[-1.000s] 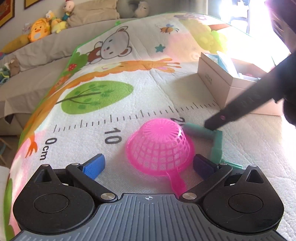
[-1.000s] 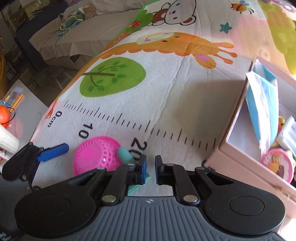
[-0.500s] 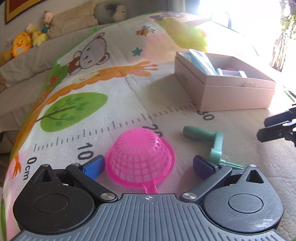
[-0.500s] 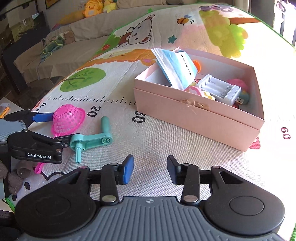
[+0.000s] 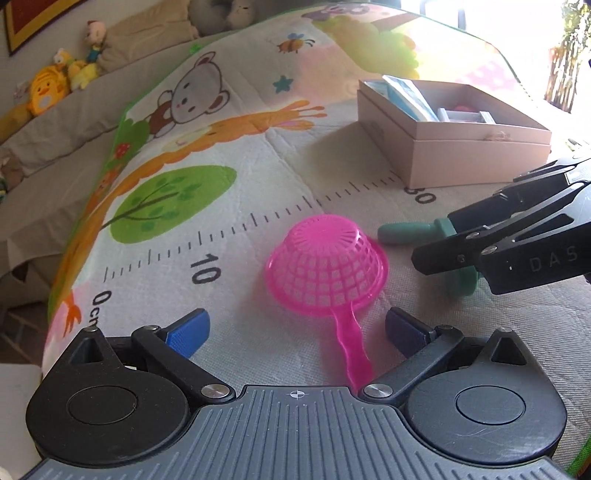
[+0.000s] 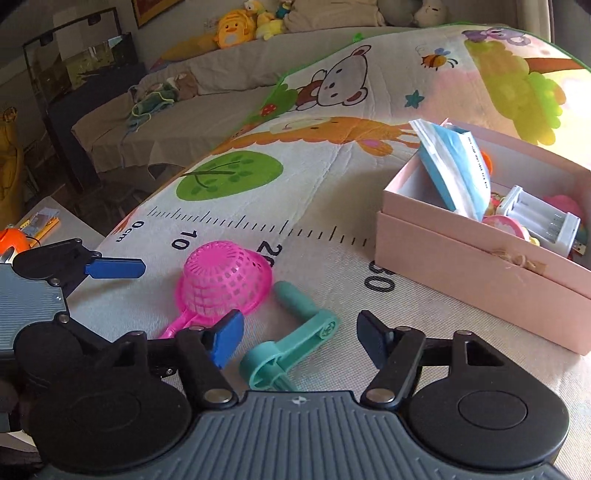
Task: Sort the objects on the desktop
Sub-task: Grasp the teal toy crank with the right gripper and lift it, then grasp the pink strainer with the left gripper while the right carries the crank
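A pink toy strainer lies upside down on the play mat, its handle pointing toward me; it also shows in the right wrist view. My left gripper is open and empty, its fingers either side of the strainer's handle. A teal crank-shaped toy lies to the right of the strainer; in the left wrist view it is partly hidden by the right gripper. My right gripper is open and empty, just above the teal toy. An open pink box holds several small items.
The mat carries a printed ruler, bear and giraffe. A sofa with plush toys lies behind it. A low side table with an orange object stands at the left, past the mat's edge.
My right gripper has opened wider and moved left and down over the teal toy. My left gripper has drawn back a little from the strainer and stays open.
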### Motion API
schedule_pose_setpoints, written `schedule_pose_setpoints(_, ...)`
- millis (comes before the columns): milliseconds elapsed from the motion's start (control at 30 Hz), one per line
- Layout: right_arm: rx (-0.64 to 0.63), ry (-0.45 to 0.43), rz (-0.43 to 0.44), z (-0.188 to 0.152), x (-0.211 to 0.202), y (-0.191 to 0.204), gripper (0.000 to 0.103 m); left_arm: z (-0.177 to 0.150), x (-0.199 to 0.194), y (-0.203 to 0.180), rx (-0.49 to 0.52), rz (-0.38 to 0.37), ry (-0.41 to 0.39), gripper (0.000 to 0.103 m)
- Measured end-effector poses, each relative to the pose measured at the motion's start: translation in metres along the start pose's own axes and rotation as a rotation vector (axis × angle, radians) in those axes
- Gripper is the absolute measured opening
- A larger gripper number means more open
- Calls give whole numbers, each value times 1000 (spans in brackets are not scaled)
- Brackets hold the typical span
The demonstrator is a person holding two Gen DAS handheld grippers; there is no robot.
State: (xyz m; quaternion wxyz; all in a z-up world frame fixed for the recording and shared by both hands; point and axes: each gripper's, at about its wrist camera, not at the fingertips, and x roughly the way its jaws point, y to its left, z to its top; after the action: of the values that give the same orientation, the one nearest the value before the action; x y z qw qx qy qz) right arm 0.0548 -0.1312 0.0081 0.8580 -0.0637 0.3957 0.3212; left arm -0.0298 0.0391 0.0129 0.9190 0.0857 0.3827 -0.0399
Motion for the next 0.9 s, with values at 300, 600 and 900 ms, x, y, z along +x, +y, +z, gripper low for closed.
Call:
schedule_pose_setpoints(300, -6, 12, -128, -32, -39, -28, 26, 3, -3, -1, -29, -123, -61, 103)
schedule_pose_setpoints(600, 75, -3, -129, -54, -61, -45, 19, 27, 25, -12, -45, -51, 8, 88)
schedule_pose_setpoints(900, 99, -70, -89, -55, -103, -44, 11, 33, -18, -34, 22, -80, -72, 86)
